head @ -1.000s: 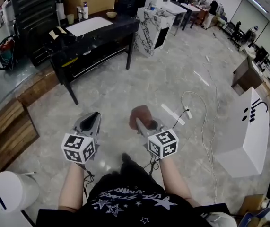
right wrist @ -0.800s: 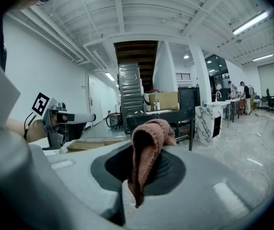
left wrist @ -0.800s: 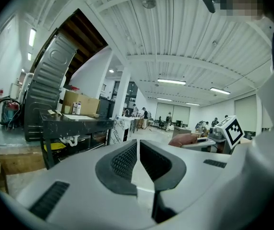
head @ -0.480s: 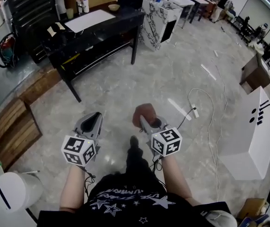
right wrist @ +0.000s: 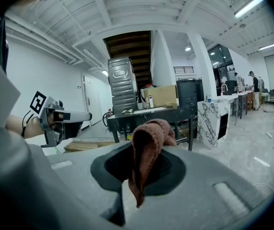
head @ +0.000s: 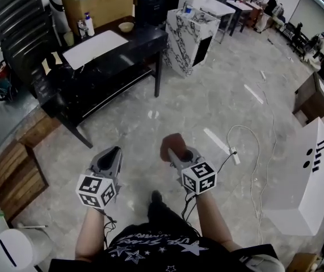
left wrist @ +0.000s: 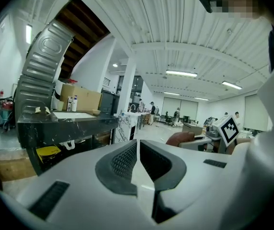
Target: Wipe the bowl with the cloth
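Observation:
A small tan bowl (head: 126,26) stands on the far end of a black table (head: 65,81), well ahead of both grippers; it also shows as a small bowl (left wrist: 95,112) in the left gripper view. My right gripper (head: 175,153) is shut on a reddish-brown cloth (head: 172,145), which bunches up between the jaws and hangs down as the cloth (right wrist: 148,145) in the right gripper view. My left gripper (head: 110,158) is held beside it over the floor, jaws shut with nothing between them. In its own view the left gripper (left wrist: 137,150) points toward the table.
A white sheet (head: 93,48), bottles (head: 85,24) and a cardboard box (head: 96,1) are on or behind the table. A marble-patterned cabinet (head: 193,33) stands to its right. A white cabinet (head: 303,174), a floor cable (head: 252,152), wooden pallets (head: 8,174) and a white bin (head: 14,248) border the floor.
The person has stepped forward, and the view has swung toward the table. Both grippers keep their pose, the cloth still in the right one.

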The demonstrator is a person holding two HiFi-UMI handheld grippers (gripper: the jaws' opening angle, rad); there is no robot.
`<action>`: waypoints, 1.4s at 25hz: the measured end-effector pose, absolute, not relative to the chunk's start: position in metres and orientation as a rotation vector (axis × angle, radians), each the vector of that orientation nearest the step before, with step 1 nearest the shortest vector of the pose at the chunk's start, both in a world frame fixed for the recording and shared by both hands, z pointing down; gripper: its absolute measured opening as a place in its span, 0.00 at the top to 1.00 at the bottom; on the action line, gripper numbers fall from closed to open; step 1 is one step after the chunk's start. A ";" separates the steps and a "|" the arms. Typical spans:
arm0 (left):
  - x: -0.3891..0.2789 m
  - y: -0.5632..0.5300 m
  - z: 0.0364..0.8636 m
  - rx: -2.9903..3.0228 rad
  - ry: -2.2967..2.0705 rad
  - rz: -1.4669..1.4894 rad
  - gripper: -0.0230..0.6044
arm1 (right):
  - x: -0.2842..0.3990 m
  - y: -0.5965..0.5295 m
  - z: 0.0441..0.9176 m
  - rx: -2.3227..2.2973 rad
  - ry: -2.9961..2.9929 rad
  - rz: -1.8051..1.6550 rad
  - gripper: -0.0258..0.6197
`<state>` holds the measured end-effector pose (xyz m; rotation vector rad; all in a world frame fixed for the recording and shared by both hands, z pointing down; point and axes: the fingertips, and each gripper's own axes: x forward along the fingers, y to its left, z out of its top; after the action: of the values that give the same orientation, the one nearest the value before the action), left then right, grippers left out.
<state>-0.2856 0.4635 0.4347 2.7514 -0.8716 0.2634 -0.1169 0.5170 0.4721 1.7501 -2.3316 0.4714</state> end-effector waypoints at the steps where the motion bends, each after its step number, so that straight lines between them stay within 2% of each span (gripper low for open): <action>1: -0.276 0.453 0.434 2.747 -0.878 0.268 0.92 | -0.107 0.505 0.470 1.740 -2.337 0.469 0.89; 13: -0.209 0.385 0.446 2.662 -0.949 0.278 0.92 | -0.044 0.427 0.480 1.616 -2.408 0.520 0.89; 18: -0.194 0.365 0.429 2.719 -0.972 0.127 0.92 | -0.031 0.410 0.482 1.613 -2.426 0.533 0.89; 24: -0.180 0.320 0.444 2.698 -0.977 0.136 0.92 | -0.012 0.380 0.494 1.637 -2.392 0.546 0.89; 35: -0.137 0.170 0.456 2.689 -0.913 0.112 0.92 | 0.039 0.248 0.490 1.718 -2.316 0.513 0.89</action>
<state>-0.1370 0.1697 0.4562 2.6891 -0.9128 0.1121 0.0390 0.2479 0.4895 1.7181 -2.3165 0.5130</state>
